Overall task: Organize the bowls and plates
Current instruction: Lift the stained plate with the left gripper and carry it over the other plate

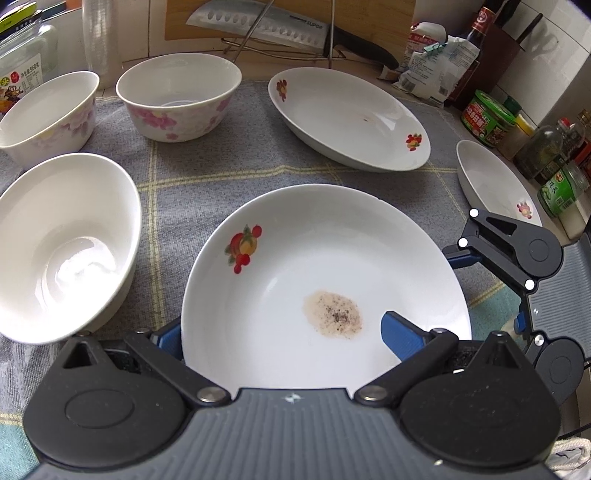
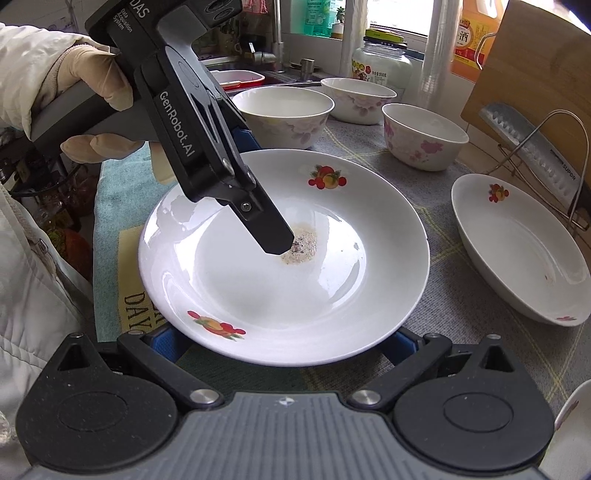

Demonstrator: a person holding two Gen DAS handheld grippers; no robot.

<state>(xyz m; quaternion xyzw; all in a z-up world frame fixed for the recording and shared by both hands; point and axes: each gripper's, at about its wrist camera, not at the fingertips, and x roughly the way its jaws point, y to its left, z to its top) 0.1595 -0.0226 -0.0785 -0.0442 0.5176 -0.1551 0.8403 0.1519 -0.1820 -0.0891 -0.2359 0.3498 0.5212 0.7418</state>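
Note:
A white fruit-print plate (image 1: 325, 266) with a brown speckled stain at its middle sits on the grey checked cloth. It also shows in the right wrist view (image 2: 284, 266). My left gripper (image 1: 284, 332) straddles the plate's near rim, one finger (image 1: 400, 334) inside the dish and the other under the rim; it looks shut on the rim. In the right wrist view that gripper's finger (image 2: 273, 232) reaches down onto the stain. My right gripper (image 2: 284, 341) is open, both fingers below the plate's near edge.
Two more fruit-print plates (image 1: 347, 118) (image 1: 495, 181) lie behind and to the right. Three bowls (image 1: 62, 243) (image 1: 177, 99) (image 1: 44, 114) stand at left. A cleaver on a rack (image 1: 266, 26), bottles and jars (image 1: 487, 118) line the back and right.

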